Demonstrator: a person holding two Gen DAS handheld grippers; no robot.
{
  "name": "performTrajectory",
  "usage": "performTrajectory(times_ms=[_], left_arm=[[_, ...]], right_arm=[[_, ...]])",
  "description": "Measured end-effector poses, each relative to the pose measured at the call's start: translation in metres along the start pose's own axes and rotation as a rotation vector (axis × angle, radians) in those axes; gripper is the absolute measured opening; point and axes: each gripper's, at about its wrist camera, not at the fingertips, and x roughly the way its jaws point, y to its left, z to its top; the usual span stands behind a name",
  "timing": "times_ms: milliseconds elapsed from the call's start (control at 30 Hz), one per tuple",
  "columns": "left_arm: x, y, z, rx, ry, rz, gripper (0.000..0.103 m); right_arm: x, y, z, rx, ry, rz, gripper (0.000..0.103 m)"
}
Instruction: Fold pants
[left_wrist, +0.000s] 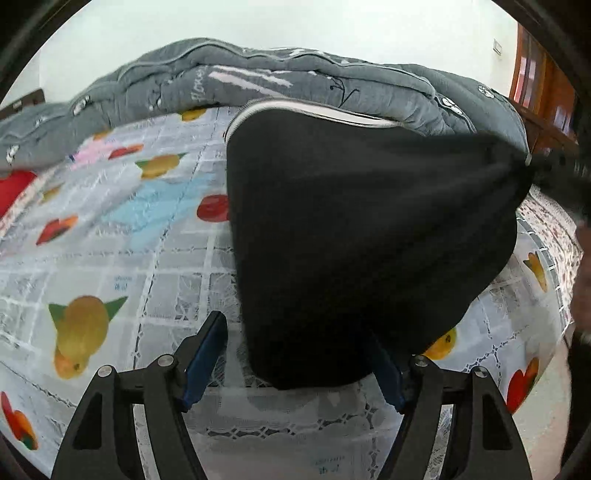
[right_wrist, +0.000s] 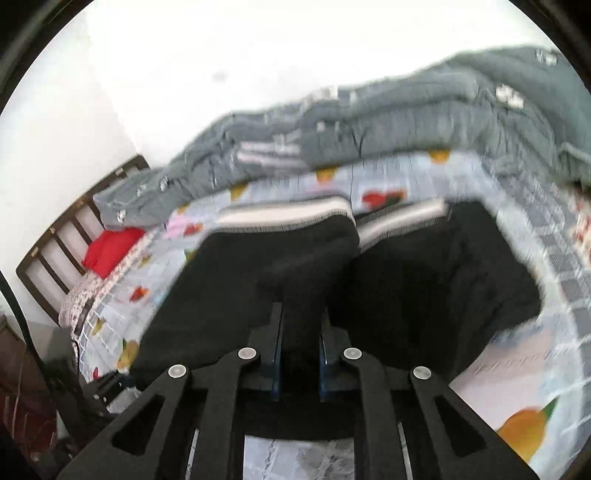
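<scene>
The black pants (left_wrist: 369, 229) with a white-striped waistband lie on the fruit-print bedsheet (left_wrist: 110, 258). In the left wrist view my left gripper (left_wrist: 299, 354) is open, its jaws wide apart, with a hanging fold of the pants between and over the right finger. My right gripper (left_wrist: 546, 166) shows at the far right, pulling a corner of the pants up. In the right wrist view my right gripper (right_wrist: 299, 332) is shut on the black pants (right_wrist: 424, 280), which drape from it toward the waistband (right_wrist: 284, 218).
A rumpled grey quilt (left_wrist: 295, 81) is piled along the far side of the bed. A red pillow (right_wrist: 110, 251) and dark slatted headboard (right_wrist: 66, 243) are at the left. Wooden furniture (left_wrist: 546, 92) stands at the right.
</scene>
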Motion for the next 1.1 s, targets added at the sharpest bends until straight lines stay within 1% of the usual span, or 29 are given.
performTrajectory(times_ms=[67,100,133,200,267,300,367,400,433,467,500,533,567,600,700,733,767,800,833,867,900,933,967,1000,1033,1100], left_arm=[[-0.005,-0.003,0.002,0.026,-0.004,-0.033,0.071],[-0.006,-0.004,0.002,0.036,-0.006,-0.036,0.071],[-0.009,-0.005,0.004,0.044,-0.013,-0.049,0.071],[-0.013,-0.008,0.006,0.044,-0.022,-0.074,0.072],[-0.013,-0.016,0.009,0.062,-0.021,-0.109,0.073],[-0.010,-0.024,0.009,0.086,-0.011,-0.106,0.073],[-0.005,-0.034,0.008,0.121,0.000,-0.060,0.073],[-0.003,-0.037,0.007,0.122,0.001,-0.040,0.073],[-0.002,-0.036,0.007,0.114,0.006,-0.036,0.074],[-0.003,-0.035,0.007,0.100,0.012,-0.036,0.074],[-0.004,-0.032,0.006,0.083,0.021,-0.040,0.073],[-0.008,-0.029,0.005,0.072,0.030,-0.061,0.070],[-0.015,-0.028,0.004,0.077,0.028,-0.089,0.070],[-0.027,-0.027,0.002,0.094,0.005,-0.130,0.070],[-0.054,-0.027,0.007,0.096,-0.084,-0.178,0.071],[-0.056,-0.029,0.014,0.088,-0.093,-0.191,0.071],[-0.055,-0.032,0.022,0.078,-0.093,-0.186,0.071],[-0.051,-0.036,0.031,0.068,-0.085,-0.165,0.071],[-0.043,-0.041,0.041,0.059,-0.074,-0.136,0.071],[-0.035,-0.044,0.046,0.055,-0.065,-0.124,0.071],[-0.023,-0.049,0.050,0.058,-0.038,-0.113,0.071],[-0.012,-0.052,0.050,0.065,-0.006,-0.093,0.071],[0.002,-0.056,0.047,0.078,0.035,-0.055,0.072],[0.011,-0.058,0.043,0.084,0.062,-0.038,0.073],[0.018,-0.058,0.038,0.075,0.079,-0.043,0.073],[0.017,-0.055,0.035,0.050,0.071,-0.063,0.073]], right_arm=[[-0.015,-0.006,0.012,-0.017,-0.051,-0.022,0.012],[-0.032,-0.014,0.019,-0.024,-0.092,-0.044,0.011],[-0.041,-0.019,0.021,-0.023,-0.113,-0.061,0.011],[-0.069,-0.042,0.020,-0.004,-0.177,-0.114,0.011],[-0.083,-0.066,0.011,0.016,-0.203,-0.194,0.011],[-0.084,-0.083,0.000,0.040,-0.179,-0.242,0.011],[-0.072,-0.104,-0.016,0.068,-0.110,-0.275,0.011],[-0.060,-0.114,-0.028,0.089,-0.058,-0.292,0.012],[-0.052,-0.119,-0.035,0.097,-0.024,-0.296,0.013],[-0.044,-0.122,-0.043,0.097,0.003,-0.305,0.014],[-0.040,-0.122,-0.047,0.087,0.018,-0.315,0.018],[-0.041,-0.120,-0.046,0.078,0.018,-0.325,0.021],[-0.044,-0.118,-0.045,0.067,0.009,-0.337,0.022],[-0.052,-0.116,-0.042,0.059,-0.012,-0.345,0.022],[-0.073,-0.105,-0.033,0.035,-0.082,-0.339,0.024],[-0.076,-0.101,-0.031,0.021,-0.091,-0.334,0.027],[-0.078,-0.097,-0.029,0.003,-0.101,-0.330,0.027],[-0.077,-0.093,-0.027,-0.016,-0.111,-0.330,0.029],[-0.074,-0.091,-0.026,-0.025,-0.109,-0.335,0.033],[-0.068,-0.090,-0.027,-0.030,-0.091,-0.345,0.035],[-0.061,-0.092,-0.030,-0.033,-0.067,-0.355,0.038],[-0.053,-0.095,-0.035,-0.041,-0.040,-0.388,0.038],[-0.047,-0.095,-0.040,-0.047,-0.015,-0.422,0.038],[-0.037,-0.103,-0.046,-0.042,0.041,-0.466,0.037],[-0.031,-0.113,-0.053,-0.005,0.085,-0.444,0.036],[-0.035,-0.120,-0.059,0.027,0.080,-0.404,0.037]])
